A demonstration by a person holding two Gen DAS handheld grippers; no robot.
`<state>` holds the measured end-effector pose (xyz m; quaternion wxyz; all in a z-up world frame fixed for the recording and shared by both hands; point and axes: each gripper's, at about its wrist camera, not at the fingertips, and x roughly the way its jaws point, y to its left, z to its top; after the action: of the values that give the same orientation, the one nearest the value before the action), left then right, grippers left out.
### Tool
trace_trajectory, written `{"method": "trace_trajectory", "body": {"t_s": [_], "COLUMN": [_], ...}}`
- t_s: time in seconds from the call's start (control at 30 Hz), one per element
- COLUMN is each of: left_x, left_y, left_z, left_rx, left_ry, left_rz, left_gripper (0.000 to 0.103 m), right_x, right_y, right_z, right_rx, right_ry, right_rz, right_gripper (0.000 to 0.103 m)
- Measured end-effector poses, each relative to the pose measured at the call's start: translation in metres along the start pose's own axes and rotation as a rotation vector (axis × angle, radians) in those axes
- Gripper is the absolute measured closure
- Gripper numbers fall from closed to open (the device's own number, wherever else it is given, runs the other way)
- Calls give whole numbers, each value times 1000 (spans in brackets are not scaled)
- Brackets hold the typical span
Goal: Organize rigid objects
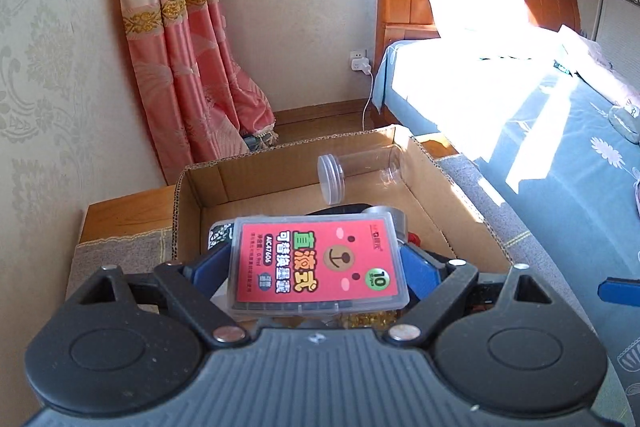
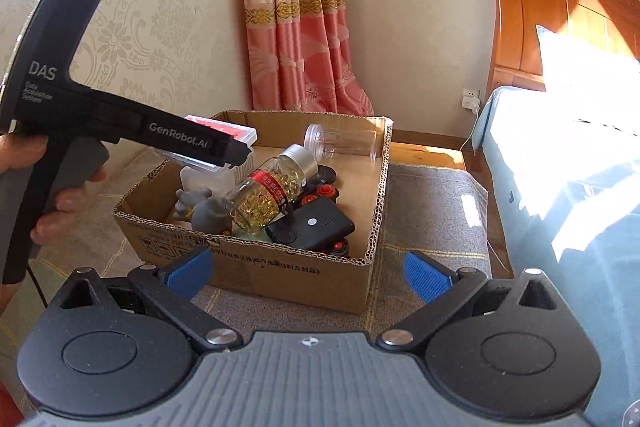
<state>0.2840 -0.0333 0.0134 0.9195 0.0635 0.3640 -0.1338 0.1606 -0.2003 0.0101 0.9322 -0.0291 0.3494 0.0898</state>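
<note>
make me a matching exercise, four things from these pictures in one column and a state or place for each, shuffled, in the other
Things:
1. red-labelled plastic case
2. clear empty jar
3. capsule bottle
4. right hand-held gripper

States or places:
a. open and holding nothing, in front of the cardboard box
b. lying on its side against the box's far wall
c. held between the pads of the left hand-held gripper, over the box
d. tilted on top of the other things in the box, full of yellow capsules

Pairs: 1-c, 2-b, 3-d, 4-a

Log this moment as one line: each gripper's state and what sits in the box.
left gripper: shut on red-label case, above cardboard box | right gripper: open, empty | in box: capsule bottle, clear jar, black device
</note>
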Motion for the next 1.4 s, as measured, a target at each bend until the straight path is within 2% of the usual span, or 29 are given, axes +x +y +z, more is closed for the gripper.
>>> {"method": "trace_trajectory", "body": {"t_s": [0.13,0.2,0.27,0.47,0.63,0.8,1.0,1.13,1.4], "left_x": [32,36,34,6,-34,-72,-95,-114,-128], "left_y": [0,0,-1,0,-2,-5,-12,-17,-13], "left_z": [16,18,18,3,-21,-54,-87,-94,-96], "left_rx": [-19,-24,-18,-8,-18,-70,-110,-112,-145], "left_ry": [-3,-5,-17,-62,-110,-89,14,12,9], "left_rz": [17,42,64,103,127,159,173,217,221], "left_gripper": [12,5,4,1,1,1,1,1,1], "right_x": [0,1,2,4,3,2,-1,-11,-28], "right_y": [-9,-13,-14,-15,-9,-1,9,19,32], "right_z": [-3,-4,-5,-4,1,2,-4,-6,-4], "right_rx": [28,37,43,61,73,77,87,92,80], "right_ry": [1,5,9,16,26,61,125,136,116], "right_rz": [8,8,10,4,-18,-95,-177,-181,-201], "right_gripper": [0,0,0,0,0,0,0,0,0]}}
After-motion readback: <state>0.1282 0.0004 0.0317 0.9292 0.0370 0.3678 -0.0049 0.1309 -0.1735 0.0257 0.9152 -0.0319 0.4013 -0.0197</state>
